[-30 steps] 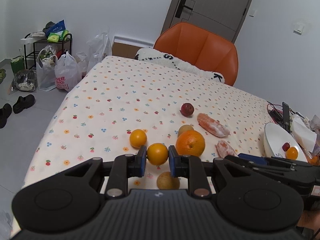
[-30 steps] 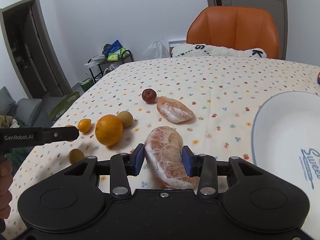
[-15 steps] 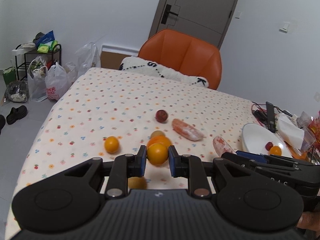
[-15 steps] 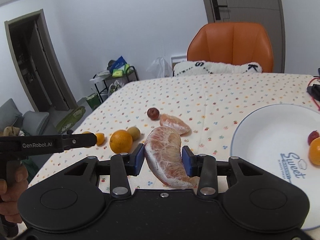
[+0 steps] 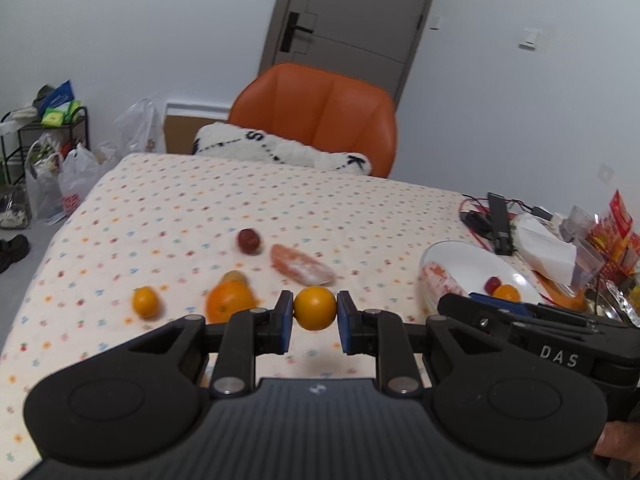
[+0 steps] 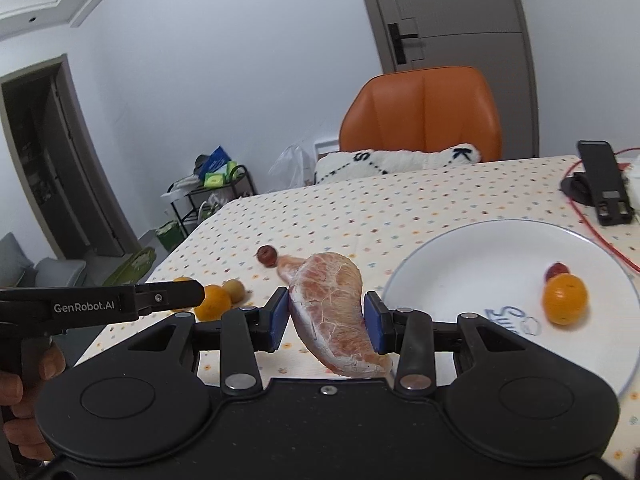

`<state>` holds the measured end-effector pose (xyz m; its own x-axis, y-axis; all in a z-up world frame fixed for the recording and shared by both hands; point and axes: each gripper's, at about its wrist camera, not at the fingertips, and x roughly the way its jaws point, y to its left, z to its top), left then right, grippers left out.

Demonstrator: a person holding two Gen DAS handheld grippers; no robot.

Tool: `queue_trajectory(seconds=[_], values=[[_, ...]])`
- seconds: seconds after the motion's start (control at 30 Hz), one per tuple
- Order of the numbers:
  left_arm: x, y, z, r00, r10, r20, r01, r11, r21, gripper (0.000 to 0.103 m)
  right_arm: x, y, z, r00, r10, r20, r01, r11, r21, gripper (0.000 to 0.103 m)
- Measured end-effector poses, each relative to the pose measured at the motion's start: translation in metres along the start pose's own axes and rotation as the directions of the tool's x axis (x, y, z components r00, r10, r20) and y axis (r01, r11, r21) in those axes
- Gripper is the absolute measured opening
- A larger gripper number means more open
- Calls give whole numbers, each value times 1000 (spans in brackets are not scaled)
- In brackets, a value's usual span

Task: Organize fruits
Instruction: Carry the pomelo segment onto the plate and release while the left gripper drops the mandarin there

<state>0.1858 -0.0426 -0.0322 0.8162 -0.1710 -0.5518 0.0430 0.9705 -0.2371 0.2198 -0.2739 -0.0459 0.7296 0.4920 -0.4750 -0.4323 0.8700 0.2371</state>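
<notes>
The left hand-held gripper (image 5: 315, 322) is clamped on a small orange (image 5: 315, 308), its 2 blue pads pressing the fruit from either side, held above the bench (image 5: 168, 208) with its dotted cloth. The right hand-held gripper (image 6: 326, 320) grips a peeled pomelo segment (image 6: 332, 308) between its pads, the piece hanging tilted with its narrow end toward the camera, just beside the near-left rim of the white plate (image 6: 460, 264).

On the plate lie 1 small orange fruit (image 6: 565, 299) and, touching it on the far side, a small dark red fruit (image 6: 556, 269). On the cloth to the left sit a large orange (image 5: 230, 304), a yellowish-green fruit (image 5: 234, 277) just behind it, another small orange (image 5: 146, 301) further left, a dark red round fruit (image 5: 249, 241) and a second pomelo segment (image 5: 302, 266) near it. An orange chair (image 5: 316, 116) stands at the far edge with a white cushion (image 5: 280, 150) on it. A person's hand (image 6: 24, 396) holds the left tool's handle.
</notes>
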Motion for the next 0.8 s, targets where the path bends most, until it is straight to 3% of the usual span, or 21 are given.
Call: queue_trajectory(seconds=[0.8], values=[[54, -105, -2, 995, -83, -55, 90, 986, 138, 21, -43, -87, -10, 992, -96, 77, 86, 989, 120, 38]])
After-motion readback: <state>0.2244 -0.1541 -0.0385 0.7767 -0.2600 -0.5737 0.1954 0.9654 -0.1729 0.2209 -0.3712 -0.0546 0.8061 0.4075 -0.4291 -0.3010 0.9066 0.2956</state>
